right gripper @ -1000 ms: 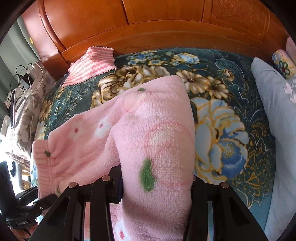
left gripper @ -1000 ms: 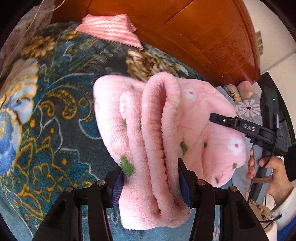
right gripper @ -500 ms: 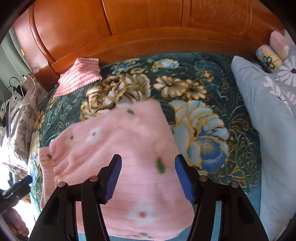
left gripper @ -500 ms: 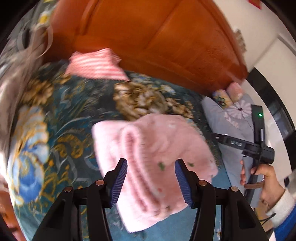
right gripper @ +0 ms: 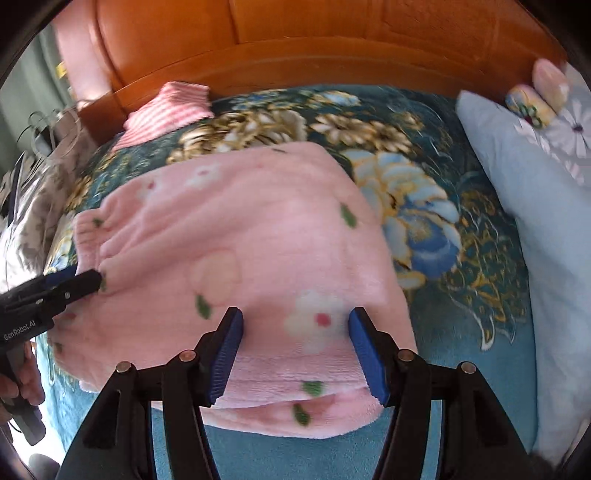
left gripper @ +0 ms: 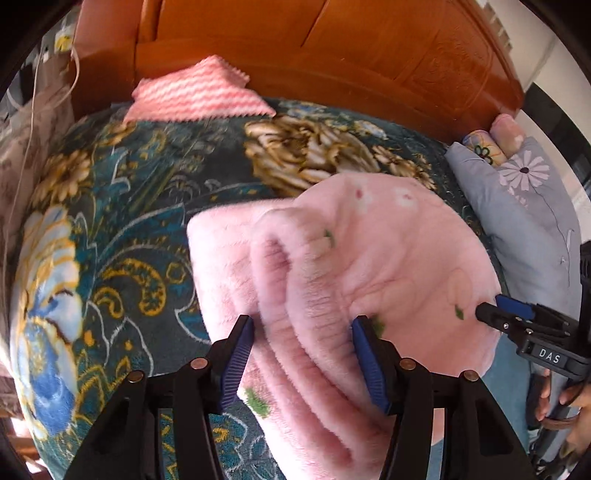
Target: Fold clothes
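In my left wrist view the folded fluffy pink fleece garment with small flowers and green leaves (left gripper: pixel 354 280) fills the lower centre, lying on the dark teal floral bed blanket (left gripper: pixel 122 229); my left gripper (left gripper: pixel 303 354) has just been opening, its blue pads parted above the folds and pressing nothing. My right gripper (right gripper: pixel 295 354), jaws likewise just spread and empty-handed, hovers over the garment's near edge at bottom centre. A pink-and-white zigzag cloth (right gripper: pixel 170 110) sits upper left by the orange wooden headboard (right gripper: pixel 332 33).
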`<state>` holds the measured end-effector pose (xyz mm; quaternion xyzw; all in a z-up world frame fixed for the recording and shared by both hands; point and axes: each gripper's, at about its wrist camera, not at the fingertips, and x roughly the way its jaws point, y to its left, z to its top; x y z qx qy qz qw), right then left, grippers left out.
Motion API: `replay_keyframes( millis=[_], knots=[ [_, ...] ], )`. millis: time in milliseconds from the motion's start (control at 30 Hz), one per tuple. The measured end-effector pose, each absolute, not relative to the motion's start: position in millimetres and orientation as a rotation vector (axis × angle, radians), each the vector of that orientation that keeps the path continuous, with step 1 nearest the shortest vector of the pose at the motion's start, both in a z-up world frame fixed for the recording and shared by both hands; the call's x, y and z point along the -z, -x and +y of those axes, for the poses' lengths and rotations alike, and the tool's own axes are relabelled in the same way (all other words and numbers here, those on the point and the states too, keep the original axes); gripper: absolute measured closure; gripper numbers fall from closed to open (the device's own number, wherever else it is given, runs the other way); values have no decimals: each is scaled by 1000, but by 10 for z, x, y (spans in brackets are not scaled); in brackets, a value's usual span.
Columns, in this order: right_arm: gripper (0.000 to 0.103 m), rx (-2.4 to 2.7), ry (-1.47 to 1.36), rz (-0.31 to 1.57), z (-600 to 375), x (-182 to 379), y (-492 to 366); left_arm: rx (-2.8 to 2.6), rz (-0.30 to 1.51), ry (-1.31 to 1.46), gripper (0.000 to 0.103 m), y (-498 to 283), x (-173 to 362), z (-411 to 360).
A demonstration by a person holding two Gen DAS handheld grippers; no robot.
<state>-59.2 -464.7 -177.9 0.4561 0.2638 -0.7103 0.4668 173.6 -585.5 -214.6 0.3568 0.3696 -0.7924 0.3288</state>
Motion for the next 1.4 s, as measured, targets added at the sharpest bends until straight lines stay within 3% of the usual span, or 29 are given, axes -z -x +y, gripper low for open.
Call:
replay_keyframes(
  millis=[267,367,467,533,700,900,1067,1400],
  knots=[
    [42,1826,-1095,462,-4252,1708,374,2208,1082,-774,44,-2228,1973,-5519],
    [42,1840,-1099,464,-4032,1849,151,2222,1079,-759,37,-2371,2020,-5326],
    [41,1870,-1099,506,-3878,2049,-88,2205,1053,-765,36,-2431,2106,-5143],
    [31,1866,-1140,508,-3840,2224,-181,2219,998,-818,36,-2370,2184,-5020],
    [27,1962,-1171,441,-3807,2439,-330,2198,829,-893,33,-2237,2362,-4826],
    [10,2049,-1066,467,-3928,2526,-465,2165,758,-909,26,-2136,2494,-4820],
    [9,2065,-1045,463,-3934,2554,-476,2164,696,-893,13,-2051,2545,-4735],
    [7,2060,-1054,437,-3923,2549,-436,2162,727,-848,10,-2054,2594,-4752]
  ],
)
